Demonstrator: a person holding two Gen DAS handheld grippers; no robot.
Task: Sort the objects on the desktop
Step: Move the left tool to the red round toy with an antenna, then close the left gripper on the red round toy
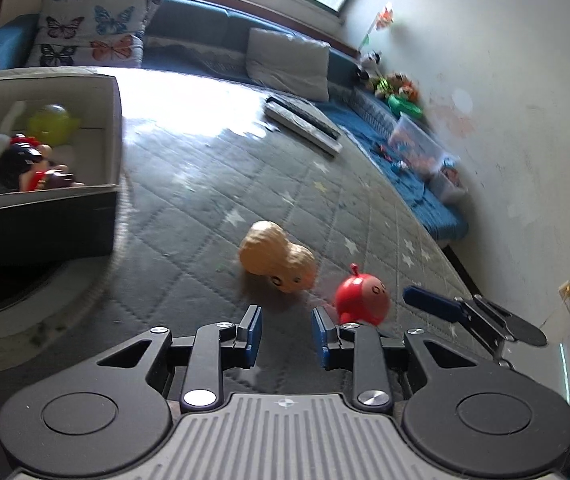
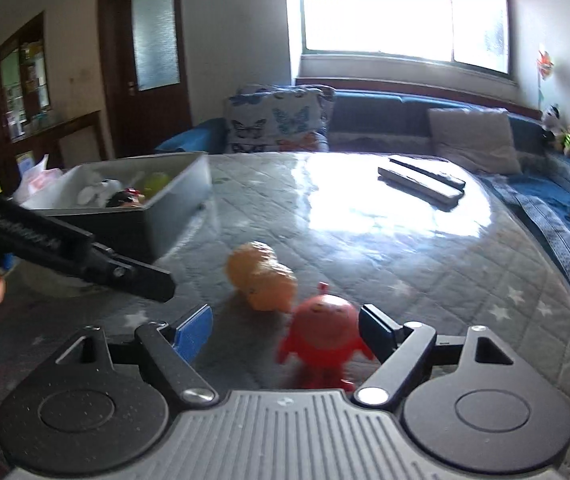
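Right gripper (image 2: 285,334) spread wide around red toy (image 2: 319,334), lower centre; left gripper (image 1: 287,334) part-open, empty; next squeeze, carry to box (image 2: 189,184) upper left

You saw a tan peanut toy (image 1: 275,258) and a red round toy (image 1: 362,295) on the grey star-patterned quilted cover (image 1: 205,184); beyond it, a butterfly-print cushion (image 1: 93,24).

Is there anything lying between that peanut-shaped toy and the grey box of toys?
Nothing: in the right wrist view, only bare quilted table cover separates the peanut toy from the grey box. The left wrist view shows the same.
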